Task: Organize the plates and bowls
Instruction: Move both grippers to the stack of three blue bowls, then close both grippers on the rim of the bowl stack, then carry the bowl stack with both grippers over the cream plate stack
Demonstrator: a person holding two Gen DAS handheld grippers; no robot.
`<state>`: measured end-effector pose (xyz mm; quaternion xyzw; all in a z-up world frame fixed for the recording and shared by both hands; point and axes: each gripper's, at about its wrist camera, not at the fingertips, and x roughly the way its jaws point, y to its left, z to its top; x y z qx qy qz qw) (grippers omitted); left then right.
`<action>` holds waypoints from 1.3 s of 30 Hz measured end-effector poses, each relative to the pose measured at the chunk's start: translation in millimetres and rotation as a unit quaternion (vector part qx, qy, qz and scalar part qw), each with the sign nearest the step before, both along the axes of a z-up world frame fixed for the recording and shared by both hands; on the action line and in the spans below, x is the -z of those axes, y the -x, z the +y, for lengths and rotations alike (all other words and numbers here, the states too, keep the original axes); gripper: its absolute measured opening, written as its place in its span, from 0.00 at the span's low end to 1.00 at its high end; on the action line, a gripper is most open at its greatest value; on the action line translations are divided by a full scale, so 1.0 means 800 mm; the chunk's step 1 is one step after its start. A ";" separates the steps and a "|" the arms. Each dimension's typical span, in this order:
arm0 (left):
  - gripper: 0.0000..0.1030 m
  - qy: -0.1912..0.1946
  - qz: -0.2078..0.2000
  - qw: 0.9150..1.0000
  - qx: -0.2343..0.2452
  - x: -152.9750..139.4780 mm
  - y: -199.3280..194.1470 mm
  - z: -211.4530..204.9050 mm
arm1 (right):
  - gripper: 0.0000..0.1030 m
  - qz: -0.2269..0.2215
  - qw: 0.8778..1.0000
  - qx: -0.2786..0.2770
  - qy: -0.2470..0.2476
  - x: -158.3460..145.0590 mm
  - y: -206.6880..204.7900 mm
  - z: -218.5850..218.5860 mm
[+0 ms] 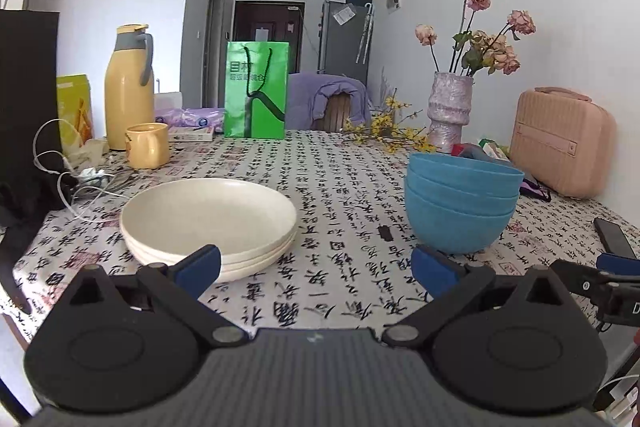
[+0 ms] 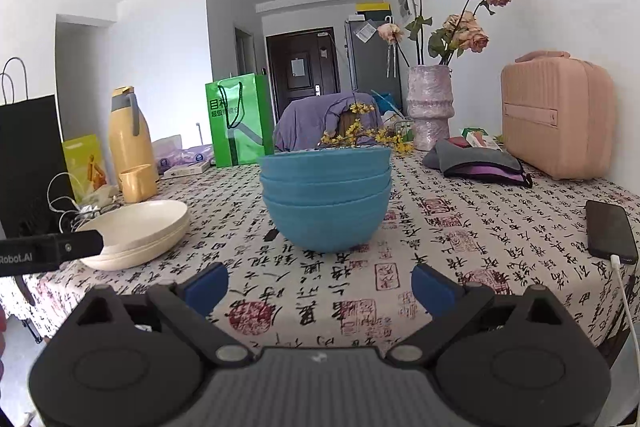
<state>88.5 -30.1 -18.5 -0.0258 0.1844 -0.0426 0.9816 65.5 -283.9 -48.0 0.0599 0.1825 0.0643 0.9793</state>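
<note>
Nearest, the left gripper (image 1: pixel 316 267) hangs low over the tablecloth (image 1: pixel 320 187) with its jaws spread wide and nothing between them; the right gripper (image 2: pixel 320 281) is the same, wide apart and empty.

Just beyond, the plates (image 1: pixel 208 211), 3 cream ones by the rims showing, sit stacked ahead of the left gripper, slightly to its left. The bowls (image 2: pixel 326 199), 3 blue ones nested, stand straight ahead of the right gripper. Both stacks look neat and well apart from each other.

Both stacks seem done, so the step is probably either finishing or moving a whole stack. If a stack must shift, pinch the bottom rim, not the top, and keep it level so nothing slides.

Farther back stand a mug (image 1: pixel 147 145), flask (image 1: pixel 129 87), green bag (image 1: pixel 256 89) and vase (image 1: pixel 448 111); a phone (image 2: pixel 611 231) lies right.
</note>
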 end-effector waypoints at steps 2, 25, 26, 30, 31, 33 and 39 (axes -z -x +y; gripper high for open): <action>1.00 0.015 0.015 1.000 0.014 -0.009 -0.028 -0.008 | 0.95 0.008 1.000 -0.003 -0.019 -0.011 -0.024 -0.020; 0.60 0.117 0.336 0.919 0.167 0.006 -0.339 -0.101 | 0.53 0.325 0.925 -0.132 -0.144 -0.018 -0.362 -0.108; 0.58 0.114 0.346 0.916 0.166 0.010 -0.343 -0.102 | 0.47 0.333 0.924 -0.133 -0.135 -0.016 -0.367 -0.106; 0.54 0.121 0.405 0.888 0.181 0.027 -0.360 -0.104 | 0.35 0.368 0.911 -0.153 -0.110 -0.010 -0.385 -0.105; 0.54 0.119 0.410 0.885 0.187 0.028 -0.363 -0.105 | 0.35 0.376 0.906 -0.162 -0.106 -0.009 -0.390 -0.104; 0.54 0.119 0.421 0.878 0.196 0.030 -0.368 -0.105 | 0.35 0.393 0.896 -0.176 -0.109 -0.004 -0.397 -0.106; 0.49 0.124 0.447 0.864 0.196 0.036 -0.378 -0.104 | 0.34 0.420 0.877 -0.192 -0.133 0.005 -0.417 -0.110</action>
